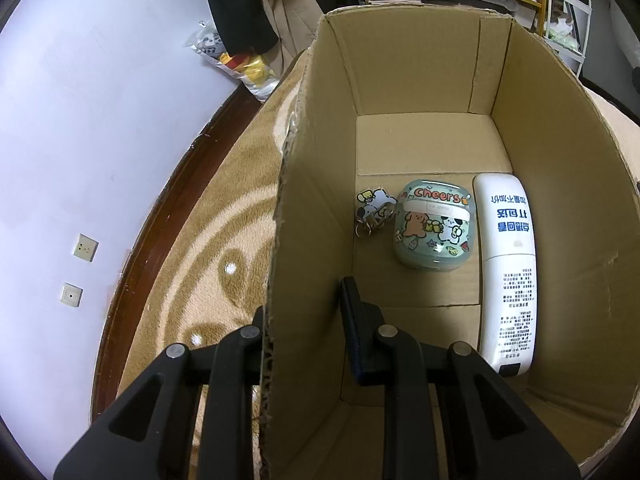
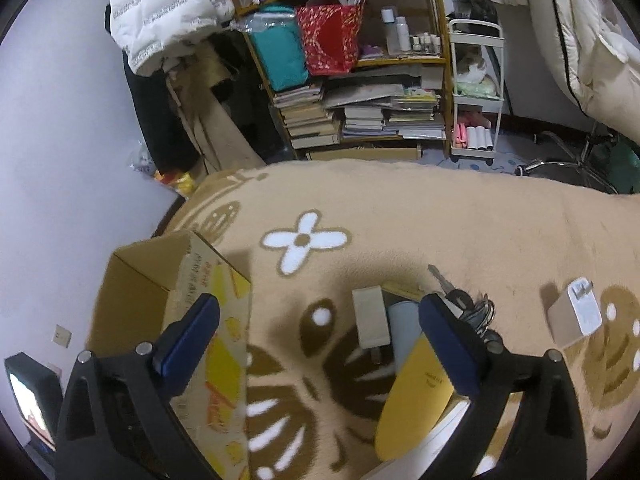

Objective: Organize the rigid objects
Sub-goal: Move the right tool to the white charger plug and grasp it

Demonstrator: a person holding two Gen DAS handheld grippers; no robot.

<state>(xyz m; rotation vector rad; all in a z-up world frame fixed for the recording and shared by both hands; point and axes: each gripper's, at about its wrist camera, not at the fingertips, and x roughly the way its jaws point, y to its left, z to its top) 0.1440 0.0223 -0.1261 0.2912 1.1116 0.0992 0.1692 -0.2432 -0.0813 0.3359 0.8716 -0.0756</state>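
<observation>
An open cardboard box point(image 1: 560, 208) stands on a tan blanket and holds a white remote point(image 1: 508, 264), a mint "cheers" case point(image 1: 434, 226) and a cartoon keychain point(image 1: 374, 210). My left gripper point(image 1: 306, 300) straddles the box's left wall, one finger inside and the other hidden outside, shut on that wall. In the right wrist view my right gripper point(image 2: 320, 304) hangs open above the blanket. Between its fingers lie a small beige block point(image 2: 372, 316), a pale blue item point(image 2: 404, 328) and a yellow pad point(image 2: 416, 392). Keys point(image 2: 460, 300) and a white charger point(image 2: 576, 312) lie further right. The box point(image 2: 136, 280) sits at the left.
The tan patterned blanket point(image 2: 420, 216) covers the surface. A white wall point(image 1: 100, 120) with a dark wooden edge runs along the left. Behind stand a bookshelf point(image 2: 360, 92) stacked with books and bags, a white cart point(image 2: 476, 92) and hanging coats.
</observation>
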